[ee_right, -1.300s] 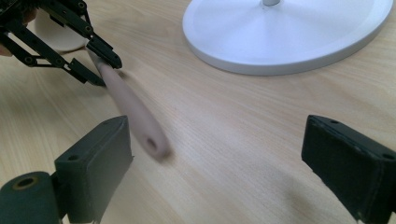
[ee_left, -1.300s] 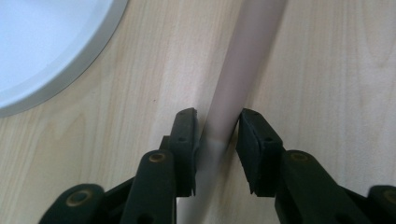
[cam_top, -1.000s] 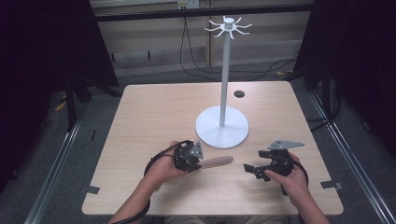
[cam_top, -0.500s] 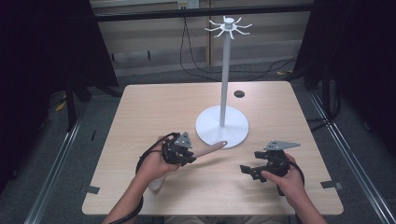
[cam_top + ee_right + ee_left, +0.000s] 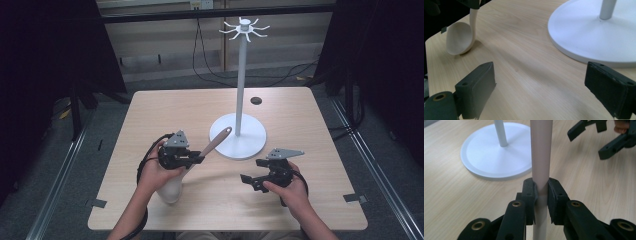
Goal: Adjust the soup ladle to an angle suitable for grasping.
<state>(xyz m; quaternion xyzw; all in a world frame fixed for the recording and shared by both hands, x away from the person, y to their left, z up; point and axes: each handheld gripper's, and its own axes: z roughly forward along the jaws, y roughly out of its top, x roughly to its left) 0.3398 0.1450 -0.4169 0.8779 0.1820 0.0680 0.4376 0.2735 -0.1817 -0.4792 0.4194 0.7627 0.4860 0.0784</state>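
The left claw point(image 5: 541, 195) was clamped on the pale ladle's handle point(image 5: 540, 155), bowl hanging just above the tabletop point(image 5: 310, 130). The right claw point(image 5: 541, 92) stood wide open, empty. The handle could pivot in that narrow grip and strike the white stand point(image 5: 238, 135). The right claw's view showed the bowl point(image 5: 457, 38); the left's showed the pinch.

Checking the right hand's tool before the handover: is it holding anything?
No: in the right gripper view the fingers of the right gripper stand wide apart over bare table.
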